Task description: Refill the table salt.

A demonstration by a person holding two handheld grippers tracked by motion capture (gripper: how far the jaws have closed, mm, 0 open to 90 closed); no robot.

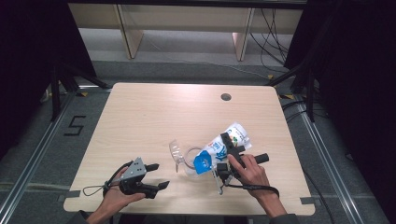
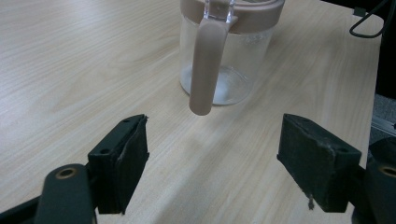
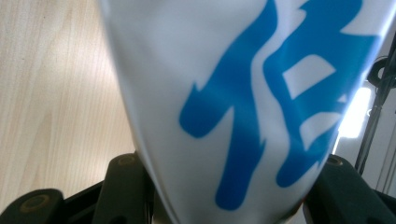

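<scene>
— While the right gripper (image 1: 227, 151) has its black jaws closed on a white soft plastic pouch with blue lettering (image 1: 219, 148), which step would you say is in hand?

— Pouring, or lining up for it, I'd judge. The pouch is tilted over the clear glass jug with a dusty-pink lid and handle (image 2: 224, 51), its blue end low at the jug's mouth in the high view. In the right gripper view the pouch (image 3: 243, 93) sits squeezed between the two jaws.

— Where is the jug standing?

— Upright on the pale wooden table (image 1: 154, 112), toward the near edge, just left of the right hand (image 1: 250, 170).

— And the left gripper (image 1: 156, 176)?

— Jaws wide apart, holding nothing. It rests low on the table, near the jug but apart from it, with the pink handle straight ahead between the jaws in its own view.

— What does the next move call for?

— Probably steadying the jug by that handle, then tipping the pouch further. I can't tell whether the pouch is open, or whether anything is flowing.
</scene>
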